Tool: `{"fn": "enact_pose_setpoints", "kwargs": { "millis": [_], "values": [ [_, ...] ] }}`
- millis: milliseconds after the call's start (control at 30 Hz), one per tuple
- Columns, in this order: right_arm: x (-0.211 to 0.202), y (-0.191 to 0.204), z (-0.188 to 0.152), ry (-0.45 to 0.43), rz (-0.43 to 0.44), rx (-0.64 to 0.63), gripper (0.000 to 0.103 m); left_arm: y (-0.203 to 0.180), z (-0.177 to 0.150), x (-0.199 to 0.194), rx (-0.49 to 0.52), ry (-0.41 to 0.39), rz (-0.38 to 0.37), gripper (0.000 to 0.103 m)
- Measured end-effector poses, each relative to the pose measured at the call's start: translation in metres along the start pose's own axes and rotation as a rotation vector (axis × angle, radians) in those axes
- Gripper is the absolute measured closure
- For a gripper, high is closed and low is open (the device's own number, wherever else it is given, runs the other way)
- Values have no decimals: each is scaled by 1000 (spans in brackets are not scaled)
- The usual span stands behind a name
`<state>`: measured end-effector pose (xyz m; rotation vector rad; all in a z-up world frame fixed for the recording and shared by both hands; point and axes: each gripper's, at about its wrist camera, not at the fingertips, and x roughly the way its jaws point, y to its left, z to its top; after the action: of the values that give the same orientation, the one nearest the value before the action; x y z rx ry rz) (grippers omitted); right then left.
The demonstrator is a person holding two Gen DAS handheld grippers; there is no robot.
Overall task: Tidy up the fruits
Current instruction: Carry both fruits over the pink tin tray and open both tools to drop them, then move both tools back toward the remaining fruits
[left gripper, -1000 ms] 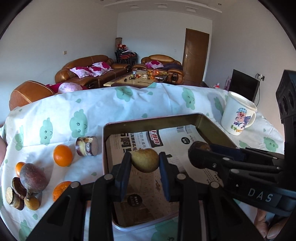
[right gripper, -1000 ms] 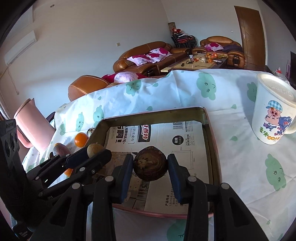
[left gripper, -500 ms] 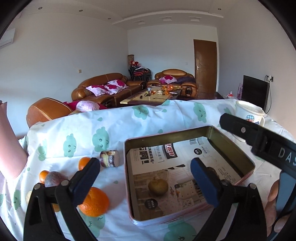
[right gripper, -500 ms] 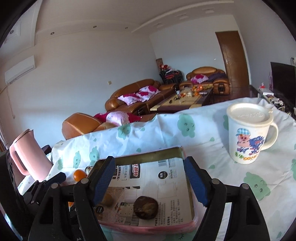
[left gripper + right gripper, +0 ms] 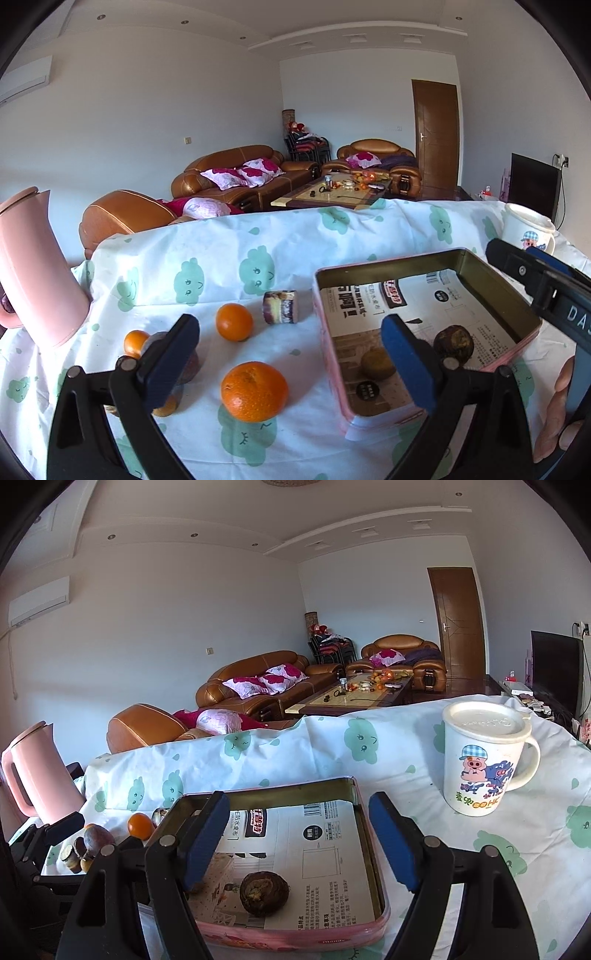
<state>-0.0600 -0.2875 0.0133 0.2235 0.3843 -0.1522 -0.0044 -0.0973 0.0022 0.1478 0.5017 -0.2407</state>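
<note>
From the left wrist, the left claw [image 5: 295, 363] stands released, its blue pads wide apart and nothing between them. A large orange [image 5: 254, 390] lies on the bench [image 5: 369, 229] just beyond the gap, a little left of its middle. A smaller orange [image 5: 234, 321] sits farther off, beside a small tin [image 5: 280, 307] lying on its side. The pink tin tray [image 5: 334, 363] lies to the right, partly behind the right pad; a yellowish fruit [image 5: 376, 363] and a dark brown fruit [image 5: 453, 342] rest on its paper lining. A pink kettle [image 5: 31, 273] stands far left

From the right wrist, the right claw [image 5: 300, 842] is also released and empty, held over the near part of the tin tray [image 5: 378, 867]. The dark brown fruit [image 5: 263, 893] lies on the lining below the gap, nearer the left pad and touching neither. A lidded mug [image 5: 482, 760] stands far right, well apart from the tray. More fruit, among it an orange [image 5: 139, 825], lies left of the tray
</note>
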Motion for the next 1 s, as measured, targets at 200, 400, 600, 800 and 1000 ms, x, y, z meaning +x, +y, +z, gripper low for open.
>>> {"fn": "enact_pose_setpoints", "kwargs": {
  "millis": [200, 400, 600, 800, 1000],
  "values": [
    [-10, 12, -4, -36, -23, -22, 24, 24, -5, -4, -36, 13, 18, 2],
    [-16, 30, -9, -48, -43, -48, 24, 49, -10, -6, -68, 24, 42, 2],
    [-15, 58, -16, -16, -4, -51, 24, 71, -13, -6, -93, 43, 55, 2],
    [-13, 97, -23, 8, 49, -96, 24, 104, -18, -7, -103, 60, 82, 2],
    [-10, 136, -32, 37, 108, -175, 24, 152, -24, -4, -121, 105, 160, 2]
  ]
}}
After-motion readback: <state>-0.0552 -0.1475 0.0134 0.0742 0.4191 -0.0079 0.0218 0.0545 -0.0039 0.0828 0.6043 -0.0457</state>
